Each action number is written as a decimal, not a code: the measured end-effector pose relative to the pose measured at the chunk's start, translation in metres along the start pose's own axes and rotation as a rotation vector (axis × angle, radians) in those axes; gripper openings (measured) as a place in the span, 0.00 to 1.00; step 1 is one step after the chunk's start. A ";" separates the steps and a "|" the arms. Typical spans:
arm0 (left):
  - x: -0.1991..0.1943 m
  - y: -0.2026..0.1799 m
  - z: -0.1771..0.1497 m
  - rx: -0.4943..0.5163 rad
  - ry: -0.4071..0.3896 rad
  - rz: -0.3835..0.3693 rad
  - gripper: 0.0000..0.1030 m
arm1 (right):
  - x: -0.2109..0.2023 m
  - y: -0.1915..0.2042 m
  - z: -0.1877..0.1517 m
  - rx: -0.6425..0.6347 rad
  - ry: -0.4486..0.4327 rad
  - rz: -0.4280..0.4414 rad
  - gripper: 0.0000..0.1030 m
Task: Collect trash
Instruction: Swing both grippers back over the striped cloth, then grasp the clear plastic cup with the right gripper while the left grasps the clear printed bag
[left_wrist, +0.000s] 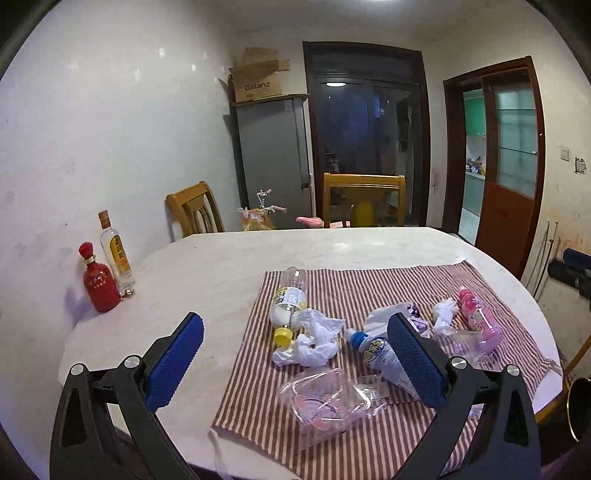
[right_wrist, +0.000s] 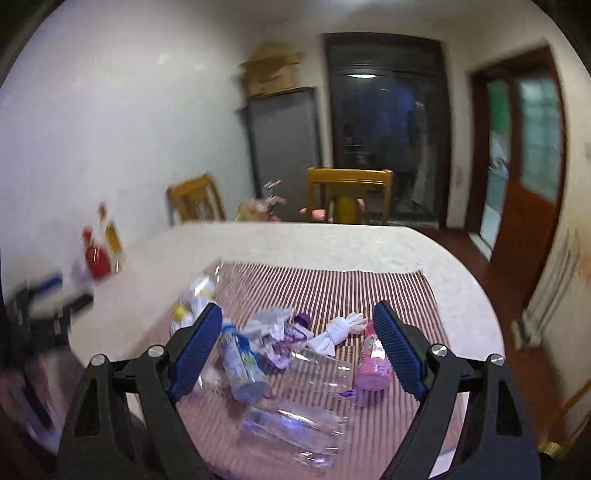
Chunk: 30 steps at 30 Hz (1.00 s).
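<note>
Left wrist view: left gripper (left_wrist: 295, 360) jaws apart, empty. Trash at lower centre on striped cloth (left_wrist: 369, 291): crumpled tissue (left_wrist: 314, 341), soft and light; yellow-cap bottle (left_wrist: 290, 299), probably light and slippery, best pinched at the neck. Pale desk (left_wrist: 221, 266), wooden chairs behind.

Right wrist view, blurred: right gripper (right_wrist: 297, 350) spread, empty; pink bottle (right_wrist: 371, 363) lower right.

Empty bottles (left_wrist: 289, 300), crumpled tissues (left_wrist: 314, 341) and clear wrappers (left_wrist: 325, 400) lie scattered on striped cloth (left_wrist: 369, 284).

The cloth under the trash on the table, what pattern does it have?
The cloth has thin red and white stripes, sharpest in the left wrist view.
</note>
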<state>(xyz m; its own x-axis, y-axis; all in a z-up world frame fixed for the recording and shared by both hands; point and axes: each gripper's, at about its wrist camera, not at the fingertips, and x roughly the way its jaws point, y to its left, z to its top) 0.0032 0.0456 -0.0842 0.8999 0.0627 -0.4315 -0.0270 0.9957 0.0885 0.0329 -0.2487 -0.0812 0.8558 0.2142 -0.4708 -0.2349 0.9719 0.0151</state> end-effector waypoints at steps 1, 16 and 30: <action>-0.001 0.000 -0.001 0.007 -0.002 0.021 0.94 | 0.003 0.011 -0.005 -0.075 0.019 0.010 0.87; 0.007 0.038 -0.014 -0.068 0.057 -0.062 0.94 | 0.135 0.055 -0.121 -0.511 0.597 0.234 0.87; 0.073 0.024 -0.064 0.062 0.378 -0.285 0.94 | 0.138 0.037 -0.113 -0.275 0.690 0.345 0.14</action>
<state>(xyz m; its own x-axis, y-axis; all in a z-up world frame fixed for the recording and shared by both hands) 0.0406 0.0786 -0.1716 0.6459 -0.1806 -0.7418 0.2343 0.9716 -0.0326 0.0901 -0.1943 -0.2451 0.2598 0.3014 -0.9174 -0.6142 0.7847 0.0839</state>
